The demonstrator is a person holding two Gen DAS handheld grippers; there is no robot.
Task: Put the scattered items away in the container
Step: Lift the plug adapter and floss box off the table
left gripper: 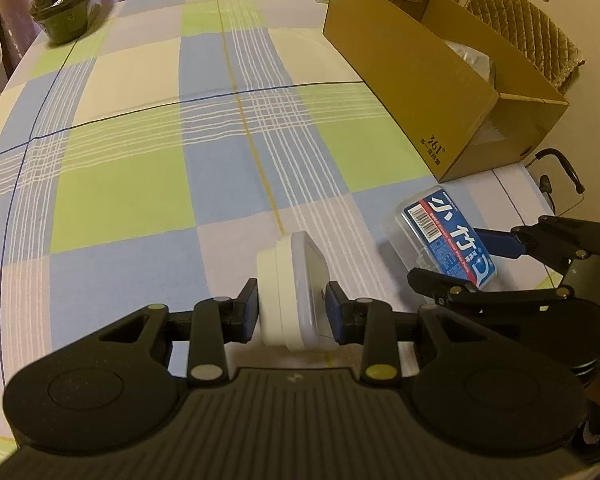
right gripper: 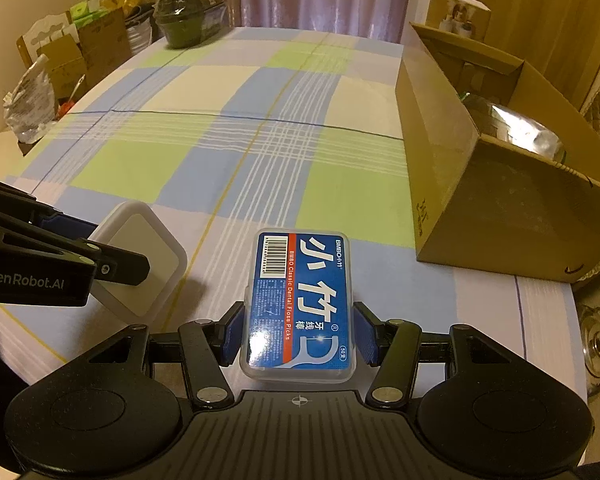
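Left gripper (left gripper: 292, 312) clamps a white square case (left gripper: 294, 292) on edge between its blue pads, case raised just over the plaid cloth (left gripper: 140, 160). Right gripper (right gripper: 298, 334) has both pads pressed to the long sides of a blue-labelled floss box (right gripper: 300, 304), label up. The two grippers sit side by side near the table's front edge. Open cardboard box (right gripper: 480, 184) stands on the cloth to the right, a shiny wrapped item inside. Dark wrapped bowl (left gripper: 66, 4) rests at the far left corner.
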